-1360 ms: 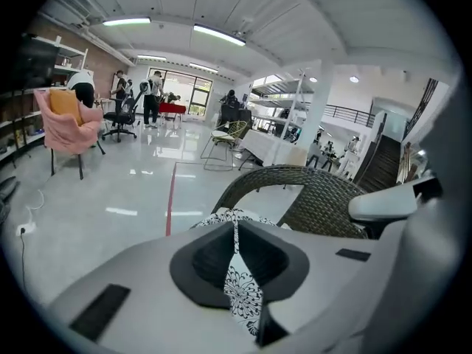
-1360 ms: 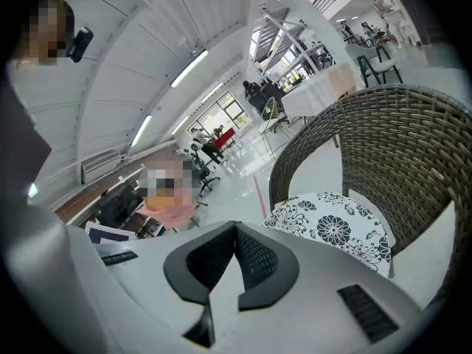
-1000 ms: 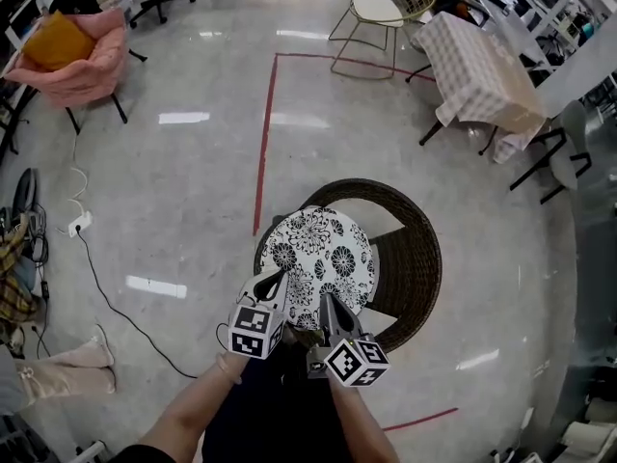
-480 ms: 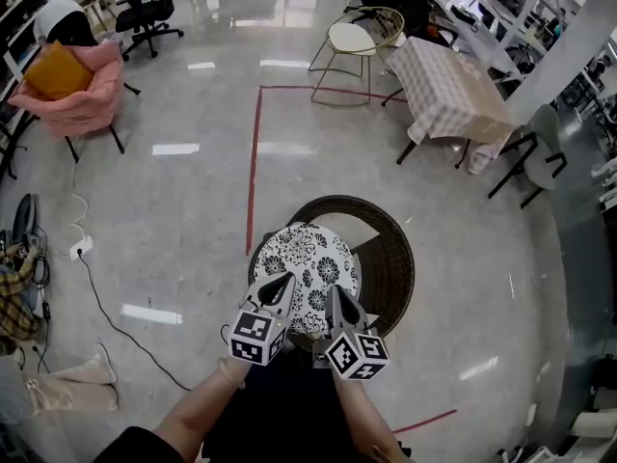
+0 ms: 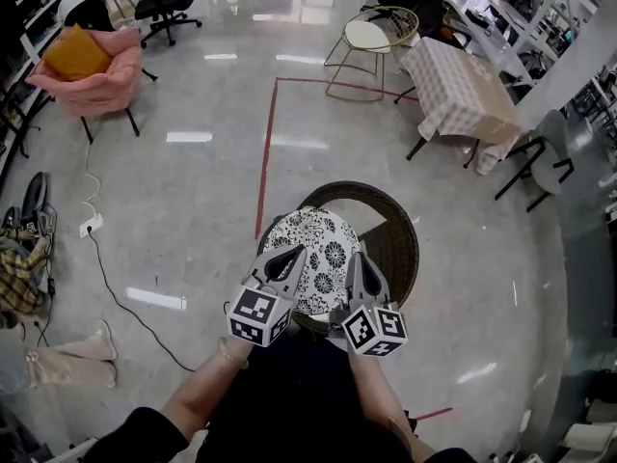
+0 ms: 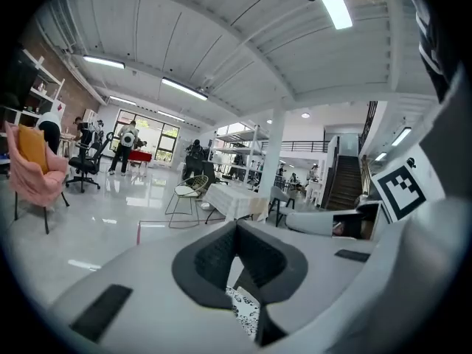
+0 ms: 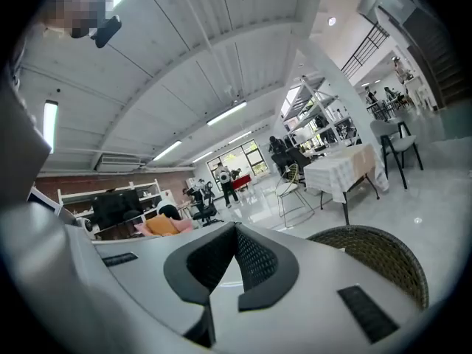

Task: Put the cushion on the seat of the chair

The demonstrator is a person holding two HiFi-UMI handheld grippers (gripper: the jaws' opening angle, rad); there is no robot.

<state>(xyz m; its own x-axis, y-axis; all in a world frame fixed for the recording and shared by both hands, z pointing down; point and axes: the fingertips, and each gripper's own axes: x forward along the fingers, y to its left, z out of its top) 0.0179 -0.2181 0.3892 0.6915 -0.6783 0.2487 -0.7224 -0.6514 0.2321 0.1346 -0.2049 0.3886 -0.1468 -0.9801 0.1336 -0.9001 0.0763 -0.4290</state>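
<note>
Floral cushion [image 5: 326, 244] lying flat on wicker chair [image 5: 401, 247] seat, left gripper [image 5: 292, 254] and right gripper [image 5: 356, 258] above chair's near rim, both jaws closed, nothing gripped.

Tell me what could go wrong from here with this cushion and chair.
The left gripper and right gripper pinch only the near edge of the cushion, so it may sag or slip free. It hangs off-centre over the left rim of the chair, so it could land on the rim, not the seat.
</note>
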